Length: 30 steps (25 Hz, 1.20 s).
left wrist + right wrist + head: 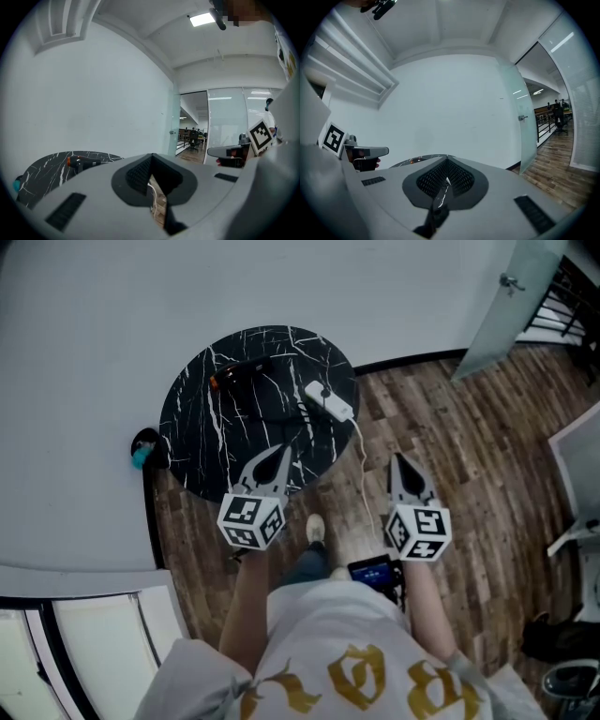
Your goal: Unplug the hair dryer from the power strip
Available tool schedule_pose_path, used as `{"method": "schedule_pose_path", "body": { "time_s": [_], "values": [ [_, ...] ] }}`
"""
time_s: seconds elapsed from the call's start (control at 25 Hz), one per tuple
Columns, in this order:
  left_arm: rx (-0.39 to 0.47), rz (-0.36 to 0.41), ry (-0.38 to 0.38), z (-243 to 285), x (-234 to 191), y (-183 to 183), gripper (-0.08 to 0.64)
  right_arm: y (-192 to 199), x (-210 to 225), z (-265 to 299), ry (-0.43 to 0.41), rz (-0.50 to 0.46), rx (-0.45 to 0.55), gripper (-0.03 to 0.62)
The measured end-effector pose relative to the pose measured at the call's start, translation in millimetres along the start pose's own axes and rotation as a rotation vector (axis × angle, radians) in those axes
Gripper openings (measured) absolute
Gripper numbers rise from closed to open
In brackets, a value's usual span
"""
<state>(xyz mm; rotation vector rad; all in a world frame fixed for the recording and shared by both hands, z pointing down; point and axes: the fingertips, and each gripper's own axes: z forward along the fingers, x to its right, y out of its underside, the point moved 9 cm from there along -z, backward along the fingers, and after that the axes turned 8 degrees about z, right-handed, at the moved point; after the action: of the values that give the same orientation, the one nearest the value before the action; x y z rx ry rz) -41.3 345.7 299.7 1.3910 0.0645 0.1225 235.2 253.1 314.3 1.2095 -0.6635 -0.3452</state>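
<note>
- Head view first: I see the round black marble table standing against the white wall on the wood floor.
- The hair dryer, black with an orange spot, lies on the far left part of the tabletop.
- The white power strip lies near the table's right edge, apart from the dryer, with what looks like a dark plug on its far end. I cannot trace the dryer's own cord against the black marble.
- A white cord drops from the strip to the floor.
- The left gripper hangs over the near edge of the table, short of the strip. Its own camera shows me the tongs pressed together, holding nothing.
- The right gripper hangs over the floor, just right of the white cord, its tongs likewise closed on themselves.
- Both point toward the wall, tipped slightly down.
- A small teal object sits at the table's left side.
</note>
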Motion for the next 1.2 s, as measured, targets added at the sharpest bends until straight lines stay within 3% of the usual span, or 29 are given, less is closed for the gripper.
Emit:
{"method": "schedule_pose_path", "body": {
  "time_s": [0.56, 0.96, 1.2],
  "values": [
    [-0.04, -0.02, 0.075, 116.4, -58.3, 9.0, -0.002, -6.5, 39.9, 82.6, 0.111, -0.005, -0.059, -0.005],
    [-0.089, 0.008, 0.15, 197.5, -127.5, 13.8, -0.002, -16.4, 37.4, 179.3, 0.139, 0.027, -0.095, -0.005],
    [-0.107, -0.009, 0.196, 226.3, -149.9, 24.6, -0.002, -14.1, 35.9, 206.0, 0.154, 0.033, -0.121, -0.005]
  ]
}}
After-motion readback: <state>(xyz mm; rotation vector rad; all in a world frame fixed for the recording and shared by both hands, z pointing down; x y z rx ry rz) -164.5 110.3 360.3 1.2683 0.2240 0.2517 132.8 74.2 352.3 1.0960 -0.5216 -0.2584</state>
